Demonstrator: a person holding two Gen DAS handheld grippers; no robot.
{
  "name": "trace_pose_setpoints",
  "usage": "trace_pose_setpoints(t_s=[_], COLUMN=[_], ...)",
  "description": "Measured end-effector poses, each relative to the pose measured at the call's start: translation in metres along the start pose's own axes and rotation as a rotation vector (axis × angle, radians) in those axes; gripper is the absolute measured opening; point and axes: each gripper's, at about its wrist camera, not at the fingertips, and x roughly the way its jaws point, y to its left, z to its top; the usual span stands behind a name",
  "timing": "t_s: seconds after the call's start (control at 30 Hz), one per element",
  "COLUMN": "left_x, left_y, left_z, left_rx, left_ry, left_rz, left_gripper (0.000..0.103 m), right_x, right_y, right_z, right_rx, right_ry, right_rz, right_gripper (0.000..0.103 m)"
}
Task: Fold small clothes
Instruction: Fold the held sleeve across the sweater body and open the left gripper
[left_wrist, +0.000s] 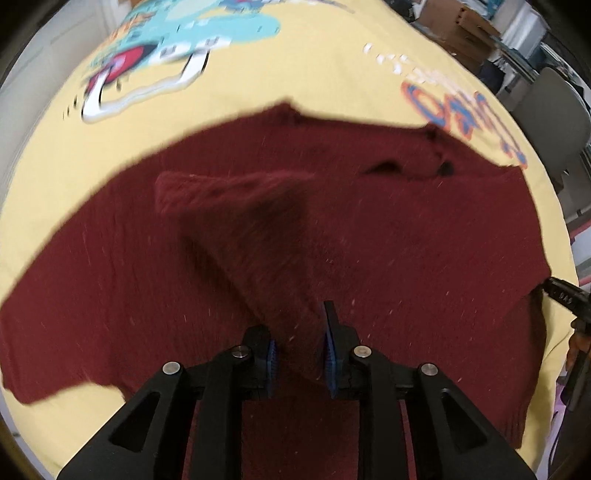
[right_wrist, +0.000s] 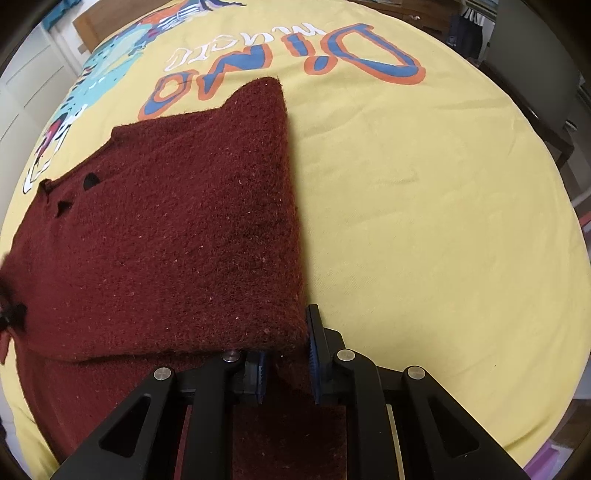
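A dark red knit sweater lies spread on a yellow printed cloth. My left gripper is shut on a lifted fold of the sweater, which rises in a blurred ridge ahead of the fingers. In the right wrist view the sweater has its right side folded over, with a straight fold edge. My right gripper is shut on the sweater's near corner at that fold. The right gripper's tip shows at the left wrist view's right edge.
The yellow cloth carries a dinosaur print and "DINO" lettering. Cardboard boxes and a grey chair stand beyond the far right edge. A dark chair stands at the right.
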Motion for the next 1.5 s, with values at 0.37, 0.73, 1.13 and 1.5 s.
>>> trace_pose_setpoints(t_s=[0.37,0.73,1.13,1.5], left_x=[-0.001,-0.017,0.032,-0.002], left_y=[0.064,0.084,0.042,0.010], left_z=[-0.021,0.009,0.024,0.024], left_rx=[-0.175,-0.223,-0.060,0.046], left_ry=[0.086,0.043,0.086,-0.042], left_rz=[-0.053,-0.071,0.062,0.104], left_gripper=[0.054,0.090,0.053,0.012], right_x=[-0.007,-0.042,-0.050,-0.006], right_y=[0.002,-0.007,-0.021,-0.010], right_z=[-0.001,-0.015,-0.005,0.060], right_rx=[0.001,-0.018,-0.002,0.043], right_ry=[0.001,-0.026,-0.030,0.013], right_rz=[0.002,-0.043,-0.055,0.091], right_gripper=[0.021,0.062,0.064,0.072])
